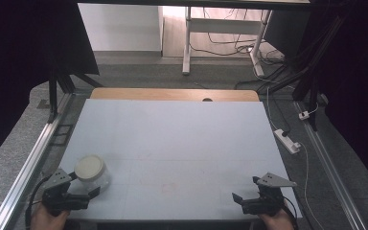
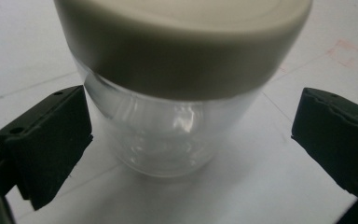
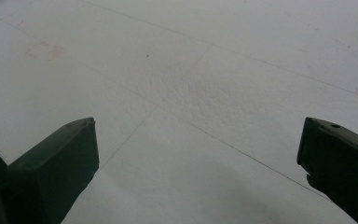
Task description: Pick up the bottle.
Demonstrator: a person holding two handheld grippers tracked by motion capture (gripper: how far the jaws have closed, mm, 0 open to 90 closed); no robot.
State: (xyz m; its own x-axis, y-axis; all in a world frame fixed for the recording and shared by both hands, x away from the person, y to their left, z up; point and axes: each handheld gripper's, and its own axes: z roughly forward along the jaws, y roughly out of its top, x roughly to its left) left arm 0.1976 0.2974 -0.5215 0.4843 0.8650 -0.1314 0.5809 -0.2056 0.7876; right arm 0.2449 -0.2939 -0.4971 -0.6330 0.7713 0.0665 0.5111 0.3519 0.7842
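The jar [image 2: 168, 135] stands upright near the left front corner of the surface [image 1: 172, 139], between the wide open left claw [image 1: 83, 188]. It looks empty, light, smooth and slippery; grip the clear wall under the lid [image 2: 182, 42].

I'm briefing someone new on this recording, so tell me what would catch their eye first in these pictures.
First, the clear round jar with a cream lid, standing upright at the near left of the pale blue-grey table. Next, the left hand-held gripper, whose open jaws flank the jar's clear body without touching it. Last, the right hand-held gripper, open above bare tabletop at the near right.
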